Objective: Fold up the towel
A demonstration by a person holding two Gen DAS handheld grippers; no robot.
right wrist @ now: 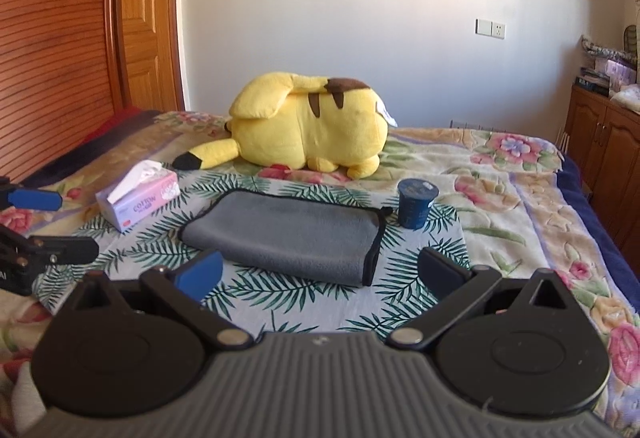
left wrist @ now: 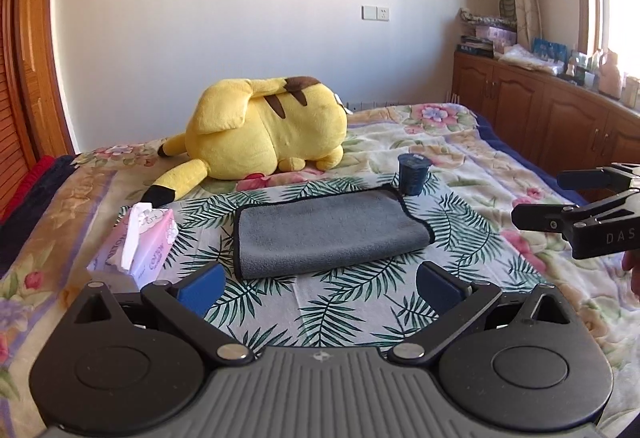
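A grey towel [left wrist: 328, 232] with black trim lies folded flat on a palm-leaf cloth [left wrist: 344, 302] on the bed; it also shows in the right wrist view [right wrist: 288, 234]. My left gripper [left wrist: 320, 288] is open and empty, held above the cloth just short of the towel's near edge. My right gripper [right wrist: 320, 274] is open and empty, also just short of the towel. The right gripper shows at the right edge of the left wrist view [left wrist: 540, 198], and the left gripper shows at the left edge of the right wrist view [right wrist: 76, 226].
A pink tissue box [left wrist: 136, 242] lies left of the towel. A dark blue cup [left wrist: 413, 174] stands at the towel's far right corner. A yellow plush toy [left wrist: 268, 126] lies behind. Wooden cabinets [left wrist: 560, 110] line the right wall.
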